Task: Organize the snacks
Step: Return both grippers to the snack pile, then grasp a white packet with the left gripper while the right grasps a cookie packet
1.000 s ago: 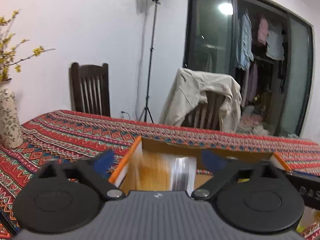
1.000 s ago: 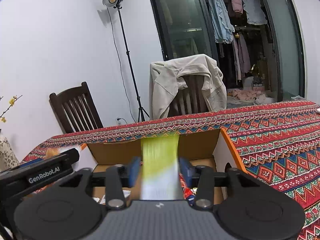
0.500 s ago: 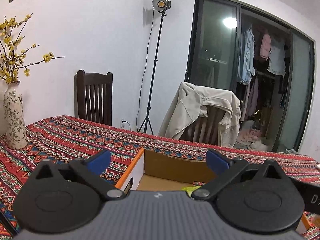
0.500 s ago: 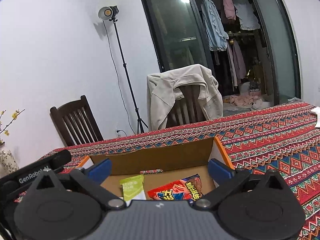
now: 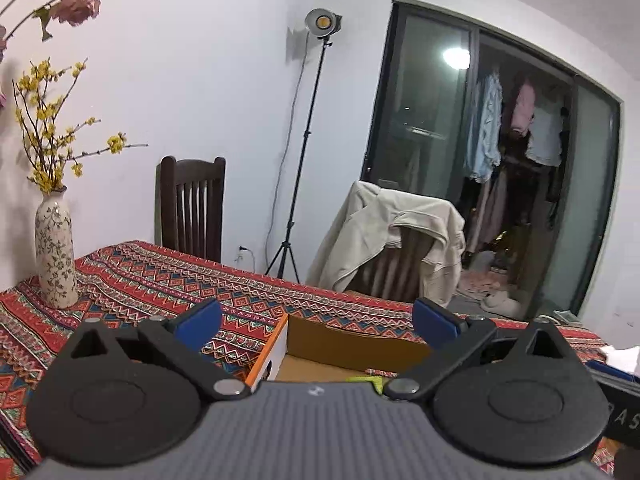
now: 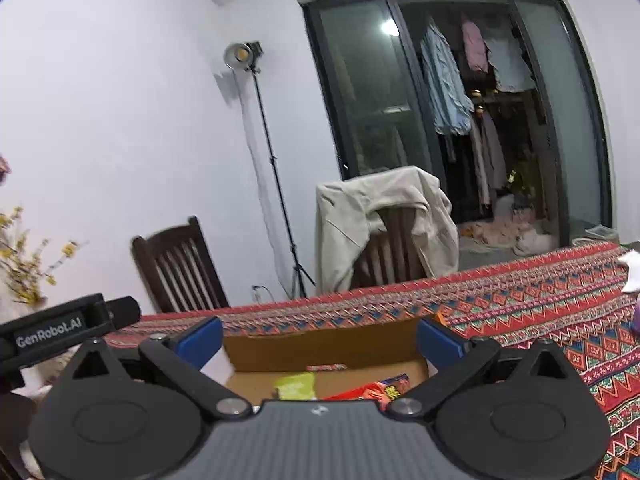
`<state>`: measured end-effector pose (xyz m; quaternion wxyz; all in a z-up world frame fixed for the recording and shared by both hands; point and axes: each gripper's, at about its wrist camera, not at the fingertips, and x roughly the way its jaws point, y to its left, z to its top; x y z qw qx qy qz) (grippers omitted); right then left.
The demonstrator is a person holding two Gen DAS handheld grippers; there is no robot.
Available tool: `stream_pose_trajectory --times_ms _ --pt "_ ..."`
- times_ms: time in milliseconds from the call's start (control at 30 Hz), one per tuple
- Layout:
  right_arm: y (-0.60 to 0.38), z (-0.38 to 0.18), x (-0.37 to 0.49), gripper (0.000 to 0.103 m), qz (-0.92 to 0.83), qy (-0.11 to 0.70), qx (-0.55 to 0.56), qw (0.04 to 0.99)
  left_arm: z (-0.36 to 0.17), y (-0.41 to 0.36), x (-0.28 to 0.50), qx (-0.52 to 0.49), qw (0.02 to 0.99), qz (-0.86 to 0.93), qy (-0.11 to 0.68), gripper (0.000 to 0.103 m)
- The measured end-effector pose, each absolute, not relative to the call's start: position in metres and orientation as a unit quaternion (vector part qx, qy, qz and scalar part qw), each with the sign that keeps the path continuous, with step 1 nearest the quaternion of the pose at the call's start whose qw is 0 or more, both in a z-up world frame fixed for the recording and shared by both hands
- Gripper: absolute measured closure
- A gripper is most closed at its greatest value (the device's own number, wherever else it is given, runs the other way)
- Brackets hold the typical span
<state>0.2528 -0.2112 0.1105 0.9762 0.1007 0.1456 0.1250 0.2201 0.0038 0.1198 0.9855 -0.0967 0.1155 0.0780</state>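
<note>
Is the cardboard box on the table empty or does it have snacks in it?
Not empty. The open cardboard box holds a green packet, a red packet and a small red bar by its far wall.

The left hand-held gripper (image 5: 316,320) and the right hand-held gripper (image 6: 320,334) each point slightly downward, jaws spread wide, nothing between them.

A cardboard box (image 6: 320,346) on the table (image 6: 540,304) holds snack packets (image 6: 294,385); a vase (image 5: 54,252) stands far left.
</note>
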Motion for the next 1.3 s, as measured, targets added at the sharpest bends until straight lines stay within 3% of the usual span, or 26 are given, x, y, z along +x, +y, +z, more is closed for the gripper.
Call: stream_pose_trajectory --times_ms 433,733,1133,1300 --pt "-0.232 0.078 0.179 0.000 0.136 0.184 0.028 0.973 0.065 0.035 0.155 -0.036 0.987 0.049 0.151 0.000" --pt "-0.255 0.034 0.143 0.000 0.136 0.247 0.012 0.959 0.021 0.064 0.129 -0.039 0.981 0.042 0.186 0.000" --pt "-0.269 0.031 0.136 0.000 0.101 0.257 -0.006 0.961 -0.004 0.076 0.133 -0.073 0.976 0.053 0.199 0.000" --pt "-0.278 0.025 0.150 0.009 0.081 0.272 0.022 0.959 -0.004 0.075 0.133 -0.074 0.976 0.053 0.198 0.000"
